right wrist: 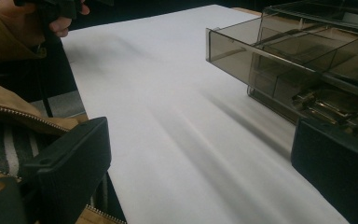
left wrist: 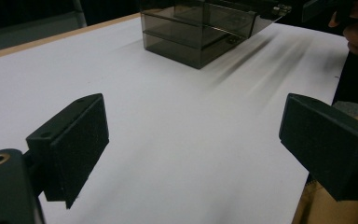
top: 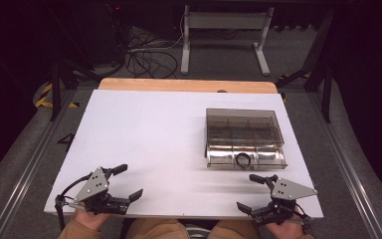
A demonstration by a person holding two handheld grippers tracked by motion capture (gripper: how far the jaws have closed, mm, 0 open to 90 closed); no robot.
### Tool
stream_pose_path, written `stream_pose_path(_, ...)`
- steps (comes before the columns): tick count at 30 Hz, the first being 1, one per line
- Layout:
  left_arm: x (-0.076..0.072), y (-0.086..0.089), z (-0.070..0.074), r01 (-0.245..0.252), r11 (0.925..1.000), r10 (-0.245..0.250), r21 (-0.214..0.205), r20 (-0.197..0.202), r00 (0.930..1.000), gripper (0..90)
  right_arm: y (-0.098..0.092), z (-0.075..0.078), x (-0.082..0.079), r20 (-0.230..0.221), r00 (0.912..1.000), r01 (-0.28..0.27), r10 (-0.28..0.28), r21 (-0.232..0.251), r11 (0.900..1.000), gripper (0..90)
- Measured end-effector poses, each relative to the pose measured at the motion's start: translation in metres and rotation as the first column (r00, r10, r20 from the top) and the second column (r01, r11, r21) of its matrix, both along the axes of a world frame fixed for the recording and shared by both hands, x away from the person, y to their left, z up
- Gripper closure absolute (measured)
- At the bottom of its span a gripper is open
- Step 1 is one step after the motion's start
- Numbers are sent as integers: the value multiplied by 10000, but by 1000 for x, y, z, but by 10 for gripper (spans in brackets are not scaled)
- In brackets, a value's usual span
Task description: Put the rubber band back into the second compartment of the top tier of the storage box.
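At the near left corner of the white worktop [top: 144,134] the left gripper [top: 123,183] is held just above the board, its jaws spread wide and nothing caught between them; in the left gripper view bare white surface is seen between the two black pads [left wrist: 70,149]. Across the middle of the board nothing is found.

Toward the right edge, roughly midway between the near and far edges, a smoky transparent drawer box [top: 243,137] is set. Its long axis runs left to right, parallel to the near edge. The lower drawer [top: 245,158] is seen pulled out toward the person — a dark ring [top: 242,159] is lying in its middle compartment.

At the near right corner the right gripper [top: 251,193] is held, jaws likewise wide apart and empty. From it the box lies straight ahead, toward the far edge and near; in the right gripper view the open drawer front [right wrist: 242,51] is seen just beyond the right-hand pad. From the left gripper the box lies well apart, diagonally across the worktop.

The right gripper is therefore judged the nearer one for any reach to the drawer — a short forward advance would be called for, with the jaws aligned across the drawer's front edge.
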State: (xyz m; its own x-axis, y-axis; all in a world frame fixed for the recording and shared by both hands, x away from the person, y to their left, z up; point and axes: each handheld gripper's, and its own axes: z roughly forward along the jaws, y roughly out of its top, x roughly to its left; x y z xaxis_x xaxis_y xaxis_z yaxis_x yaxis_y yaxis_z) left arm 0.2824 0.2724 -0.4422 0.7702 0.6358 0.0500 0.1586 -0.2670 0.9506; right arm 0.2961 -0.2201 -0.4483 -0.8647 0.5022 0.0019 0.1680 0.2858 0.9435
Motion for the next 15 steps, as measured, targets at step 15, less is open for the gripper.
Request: stream_pose_path(15, 6, 3, -3, 16, 9997, -25, -247, -360, 9993, 85, -2, 0, 2, -34, 10000, -6, 6, 34, 10000, 57)
